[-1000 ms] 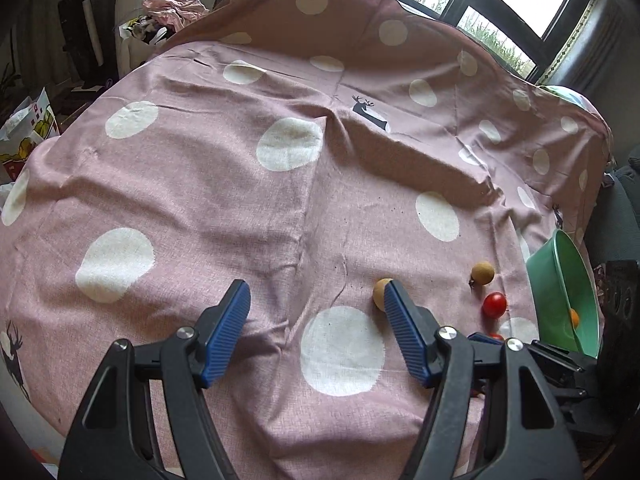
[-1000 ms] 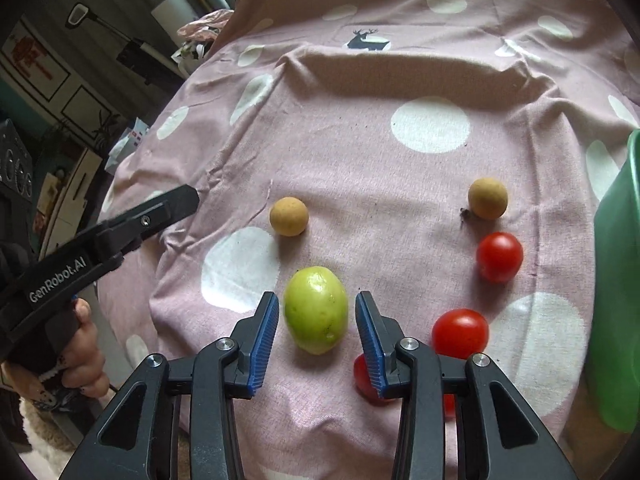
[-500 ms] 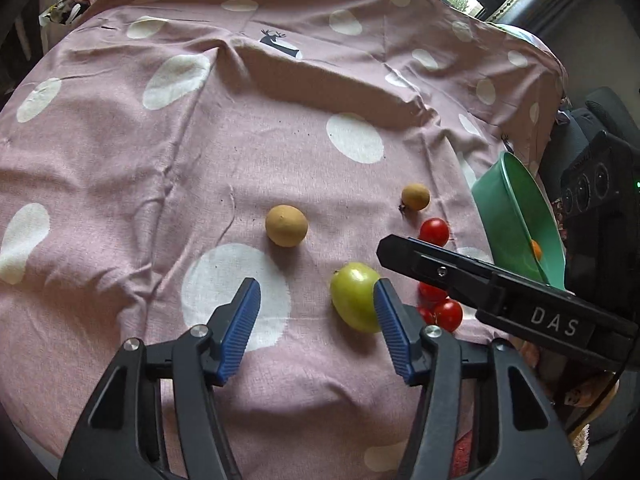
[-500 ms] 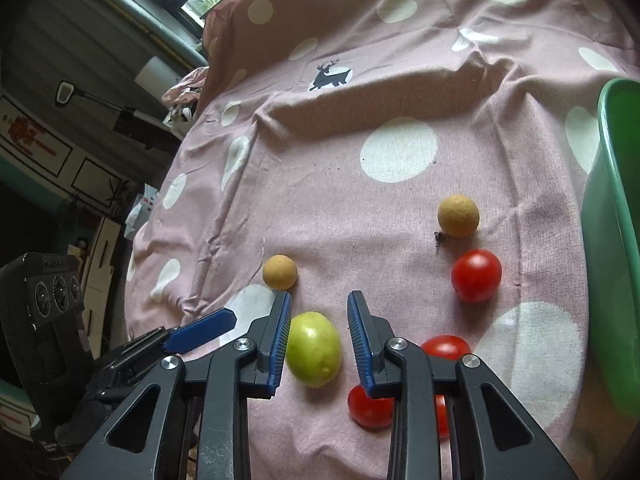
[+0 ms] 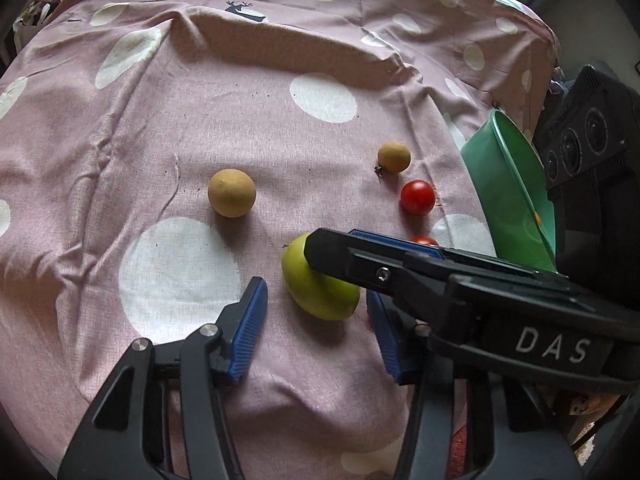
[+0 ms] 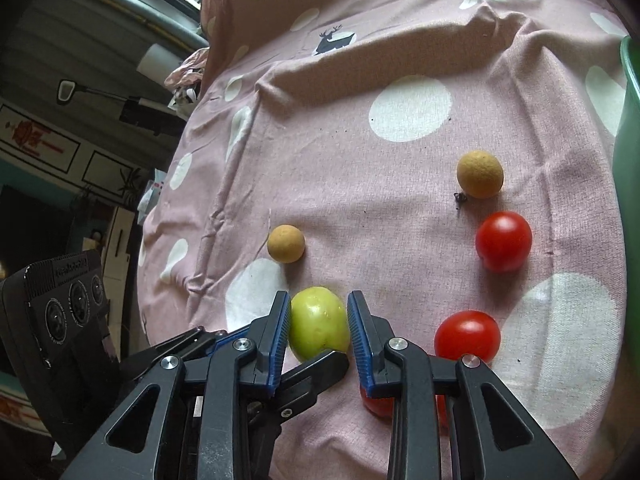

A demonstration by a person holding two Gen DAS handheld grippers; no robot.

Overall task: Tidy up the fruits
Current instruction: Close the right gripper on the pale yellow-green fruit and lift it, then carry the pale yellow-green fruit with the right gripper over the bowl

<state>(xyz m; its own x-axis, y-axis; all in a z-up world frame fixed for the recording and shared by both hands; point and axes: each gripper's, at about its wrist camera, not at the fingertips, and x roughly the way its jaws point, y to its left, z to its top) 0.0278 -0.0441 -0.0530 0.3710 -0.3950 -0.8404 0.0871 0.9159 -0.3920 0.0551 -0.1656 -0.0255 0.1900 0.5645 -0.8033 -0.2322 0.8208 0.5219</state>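
Observation:
A green fruit point(image 6: 319, 323) lies on the pink spotted cloth point(image 6: 360, 184). My right gripper point(image 6: 318, 334) has closed its blue pads onto the fruit's two sides. In the left wrist view the green fruit point(image 5: 316, 288) sits just ahead of my open left gripper point(image 5: 316, 328), with the right gripper's finger point(image 5: 360, 264) lying across it. Two tan round fruits point(image 6: 286, 243) point(image 6: 480, 174) and red tomatoes point(image 6: 503, 241) point(image 6: 467, 336) lie around. A green bowl point(image 5: 516, 200) stands at the right.
The cloth has a raised fold point(image 5: 280, 48) across the back. A black device point(image 5: 592, 152) stands beyond the bowl. Another tomato point(image 6: 378, 404) lies under my right gripper. The table edge drops off at the left point(image 6: 160, 216).
My left gripper swung right and came in close to the green fruit. My right gripper's pads narrowed from a wide gap to pressing the fruit's sides.

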